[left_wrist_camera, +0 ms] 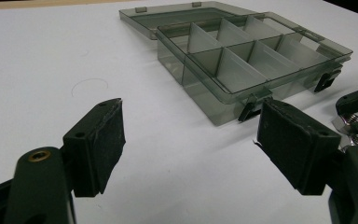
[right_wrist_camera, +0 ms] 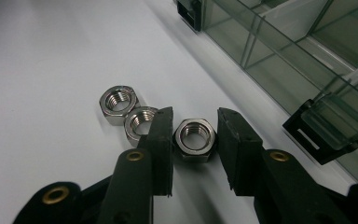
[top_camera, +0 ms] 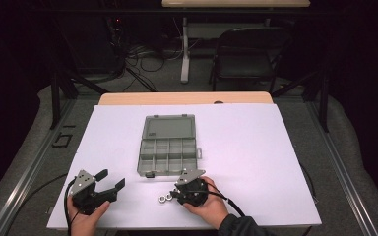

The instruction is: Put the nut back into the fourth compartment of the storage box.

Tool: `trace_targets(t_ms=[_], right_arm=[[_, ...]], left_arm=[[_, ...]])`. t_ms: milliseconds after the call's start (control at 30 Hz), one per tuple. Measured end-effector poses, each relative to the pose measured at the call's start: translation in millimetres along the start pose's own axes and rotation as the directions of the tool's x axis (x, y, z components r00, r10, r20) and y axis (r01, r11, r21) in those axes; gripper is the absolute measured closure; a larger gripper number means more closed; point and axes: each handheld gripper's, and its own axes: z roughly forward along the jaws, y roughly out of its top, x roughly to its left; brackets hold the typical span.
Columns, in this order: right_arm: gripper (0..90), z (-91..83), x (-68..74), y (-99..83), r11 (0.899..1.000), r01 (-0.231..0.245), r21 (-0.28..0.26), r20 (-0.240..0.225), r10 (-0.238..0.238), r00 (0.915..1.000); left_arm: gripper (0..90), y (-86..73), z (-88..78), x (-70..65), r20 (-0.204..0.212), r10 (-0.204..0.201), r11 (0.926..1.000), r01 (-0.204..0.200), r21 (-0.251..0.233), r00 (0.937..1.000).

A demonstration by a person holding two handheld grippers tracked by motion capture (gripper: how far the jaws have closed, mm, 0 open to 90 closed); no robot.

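**Right gripper view: jaws bracketed one nut of three beside an empty organiser**

Right gripper view placed the right gripper (right_wrist_camera: 195, 140) low in the frame, its two black pads drawn in narrow on either side of a steel hex nut (right_wrist_camera: 195, 138) lying flat on the white table (right_wrist_camera: 42, 60), bore facing up. The left pad appeared to touch a flat of the nut; whether the right pad pressed as well could not be told, a thin sliver seeming to separate them. Two more nuts (right_wrist_camera: 129, 112) lay touching each other just to the upper left of the gripped one, the nearer of them against the outer face of the left pad.

The compartment box (right_wrist_camera: 279, 60) ran along the upper right of that frame, its black latch (right_wrist_camera: 324, 126) at right centre. In the high view its lid lay folded back toward the top of the frame and its compartments looked bare.

The left gripper (top_camera: 109, 179), at lower left of the high view, stood wide and held nothing, well apart from the nuts. The right hand (top_camera: 207, 202) was plainly the nearer; any lift would likely carry the nut toward the box, up the frame.
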Motion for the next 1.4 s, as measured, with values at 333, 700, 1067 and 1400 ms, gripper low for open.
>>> trace_targets(t_ms=[333, 700, 1067, 1400], right_arm=[[67.2, -2.6, 0.0, 0.9, 1.000, 0.015, 0.003, 0.015, -0.015, 0.9998], [75.3, -11.2, -4.2, 6.7, 1.000, 0.002, -0.008, -0.003, -0.002, 1.0000], [68.6, 8.3, -2.3, 12.5, 1.000, 0.020, 0.011, 0.006, -0.020, 0.9998], [70.4, 6.7, -1.6, 16.7, 0.999, 0.032, 0.013, -0.001, -0.032, 0.9995]], left_arm=[[23.3, -0.2, 0.0, 0.1, 0.001, -0.002, 1.0000, 0.002, 0.001, 1.0000], [23.3, -0.1, 0.6, -0.2, 0.001, -0.001, 1.0000, 0.001, 0.004, 1.0000], [23.3, -0.2, 0.4, 0.4, 0.003, -0.002, 1.0000, 0.002, 0.001, 1.0000], [23.3, -0.1, 0.3, 0.3, 0.003, -0.001, 1.0000, 0.001, 0.001, 1.0000]])
